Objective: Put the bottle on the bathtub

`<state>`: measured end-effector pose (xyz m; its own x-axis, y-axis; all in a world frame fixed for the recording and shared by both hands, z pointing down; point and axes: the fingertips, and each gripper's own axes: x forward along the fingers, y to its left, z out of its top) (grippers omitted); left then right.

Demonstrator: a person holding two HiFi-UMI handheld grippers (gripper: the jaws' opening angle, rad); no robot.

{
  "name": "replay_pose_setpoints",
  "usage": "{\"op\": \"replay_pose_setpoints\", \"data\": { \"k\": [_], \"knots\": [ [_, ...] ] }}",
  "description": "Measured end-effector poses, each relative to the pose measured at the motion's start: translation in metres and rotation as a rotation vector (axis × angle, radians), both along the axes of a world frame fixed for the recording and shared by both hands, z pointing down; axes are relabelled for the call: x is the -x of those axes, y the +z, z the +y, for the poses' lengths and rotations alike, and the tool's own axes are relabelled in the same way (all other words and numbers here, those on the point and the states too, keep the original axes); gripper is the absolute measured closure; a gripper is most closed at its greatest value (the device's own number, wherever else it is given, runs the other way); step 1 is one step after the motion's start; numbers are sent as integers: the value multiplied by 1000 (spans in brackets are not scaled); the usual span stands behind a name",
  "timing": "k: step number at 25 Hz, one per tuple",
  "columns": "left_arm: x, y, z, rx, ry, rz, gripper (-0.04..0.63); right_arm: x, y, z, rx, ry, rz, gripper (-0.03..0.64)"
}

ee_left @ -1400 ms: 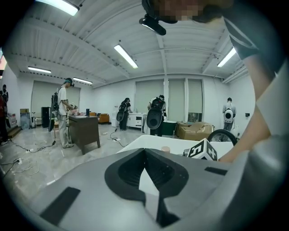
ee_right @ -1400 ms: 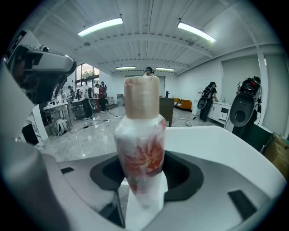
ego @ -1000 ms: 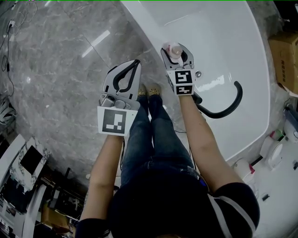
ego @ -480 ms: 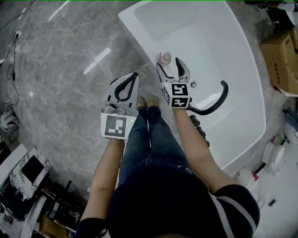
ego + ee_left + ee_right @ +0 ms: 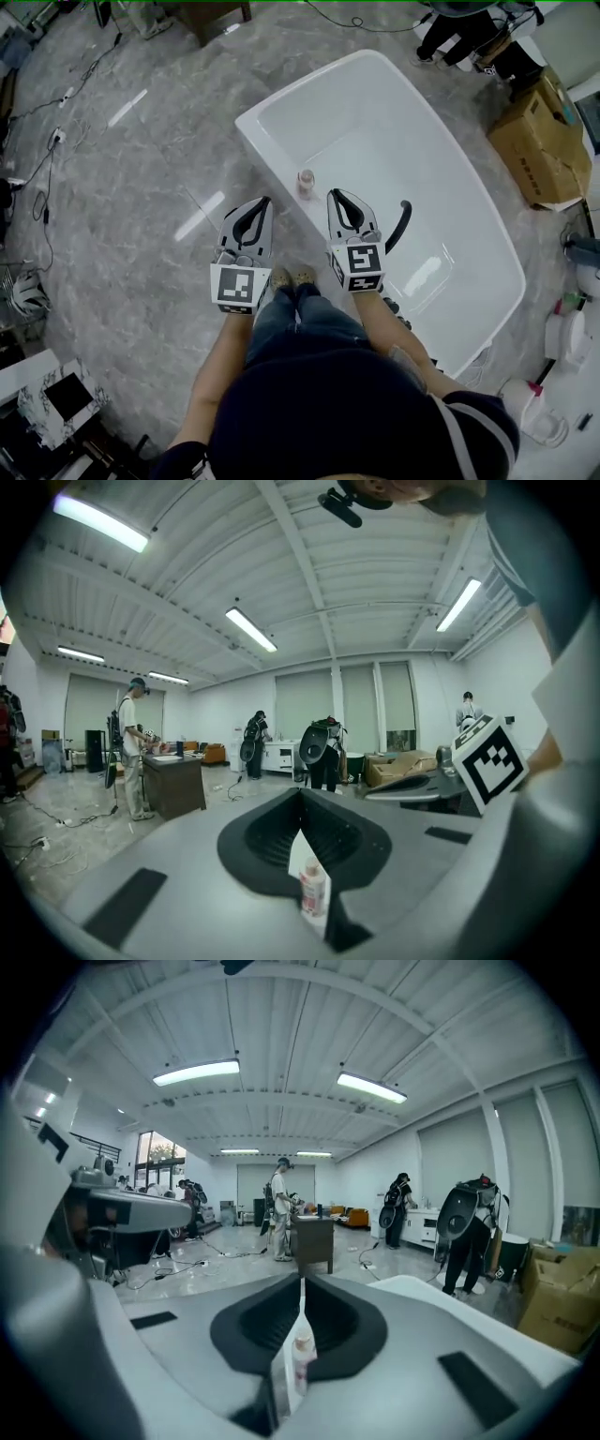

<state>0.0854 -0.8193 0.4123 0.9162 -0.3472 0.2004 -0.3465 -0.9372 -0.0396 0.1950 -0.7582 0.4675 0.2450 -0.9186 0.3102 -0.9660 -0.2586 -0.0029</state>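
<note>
Just outside the bathtub [image 5: 265, 150], left gripper [image 5: 265, 200]: fingers pressed together with nothing between them, held over the floor beside the bathtub's outer wall.
Right gripper [image 5: 333, 194]: fingers likewise together and empty, above the bathtub's near rim.
Bottle [image 5: 306, 183]: upright on that near rim, touched by neither gripper, just ahead of their tips and between them.
Floor [image 5: 131, 187]: grey marble around the bathtub.
Cardboard box [image 5: 539, 141]: beyond the bathtub's far side.

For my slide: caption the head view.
Bottle upright on bathtub rim; left gripper and right gripper shut, clear of it.
</note>
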Motion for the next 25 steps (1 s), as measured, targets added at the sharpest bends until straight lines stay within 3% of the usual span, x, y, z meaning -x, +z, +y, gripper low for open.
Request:
{"op": "replay_pose_setpoints", "data": {
  "k": [5,10,15,19,25],
  "knots": [
    [13,-40,10,-15,-36,11,571,-3,-68,21,-51,25,37,589],
    [9,-101,25,-139,-41,71,571,-10,-130,37,-127,45,105,590],
    [17,-154,28,-159,-89,143,571,0,-186,48,-209,48,129,590],
    [20,-169,38,-150,-92,174,571,8,-208,58,-249,46,144,589],
    [13,-164,51,-143,-88,166,571,9,-207,67,-231,27,166,591]
  ]
}}
